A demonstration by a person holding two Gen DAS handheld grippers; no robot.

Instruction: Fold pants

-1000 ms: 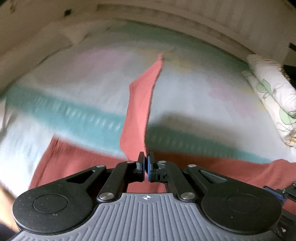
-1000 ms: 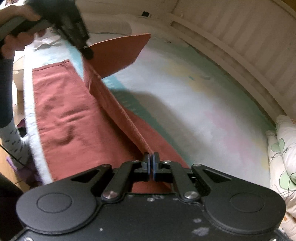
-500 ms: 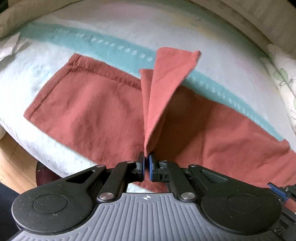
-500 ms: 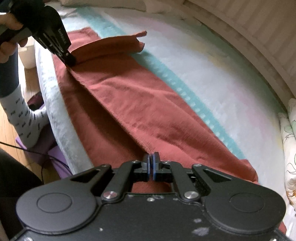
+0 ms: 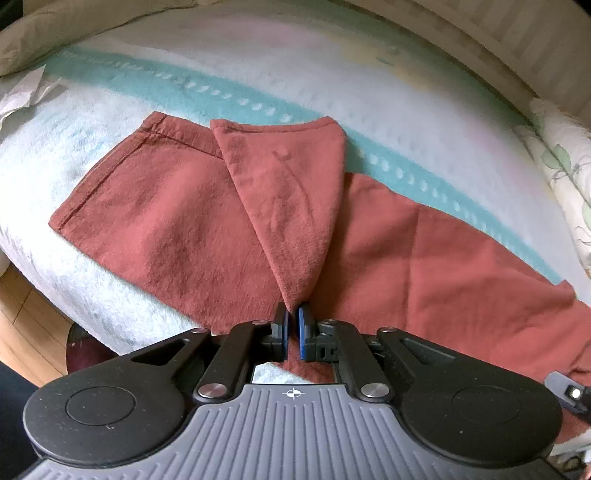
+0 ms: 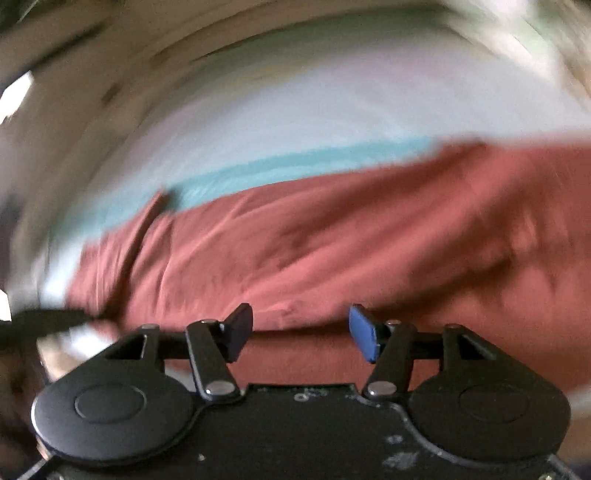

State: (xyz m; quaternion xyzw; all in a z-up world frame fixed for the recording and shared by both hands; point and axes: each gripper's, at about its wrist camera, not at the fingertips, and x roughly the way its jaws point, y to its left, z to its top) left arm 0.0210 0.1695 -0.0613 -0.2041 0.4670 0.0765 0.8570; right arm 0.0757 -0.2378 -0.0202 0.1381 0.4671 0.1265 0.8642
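Note:
Rust-red pants [image 5: 177, 221] lie stretched across the bed, one leg end laid back over the other as a triangular flap [image 5: 291, 195]. My left gripper [image 5: 292, 325] is shut on the tip of that flap, low over the cloth near the bed's front edge. In the blurred right wrist view the pants [image 6: 332, 236] run across the frame. My right gripper [image 6: 301, 325] hovers just above them with its jaws opening wide. Nothing sits between its fingers.
The bed carries a pale blanket [image 5: 369, 74] with a teal stripe [image 5: 229, 99]. A floral pillow [image 5: 565, 166] lies at the right, a beige pillow [image 5: 74, 33] at the far left. Wooden floor [image 5: 22, 325] shows below the bed's edge.
Both grippers came down and laid the lifted leg onto the pants. The right gripper let go of the cloth, opened and rolled sharply. The left flap now rests flat instead of standing up.

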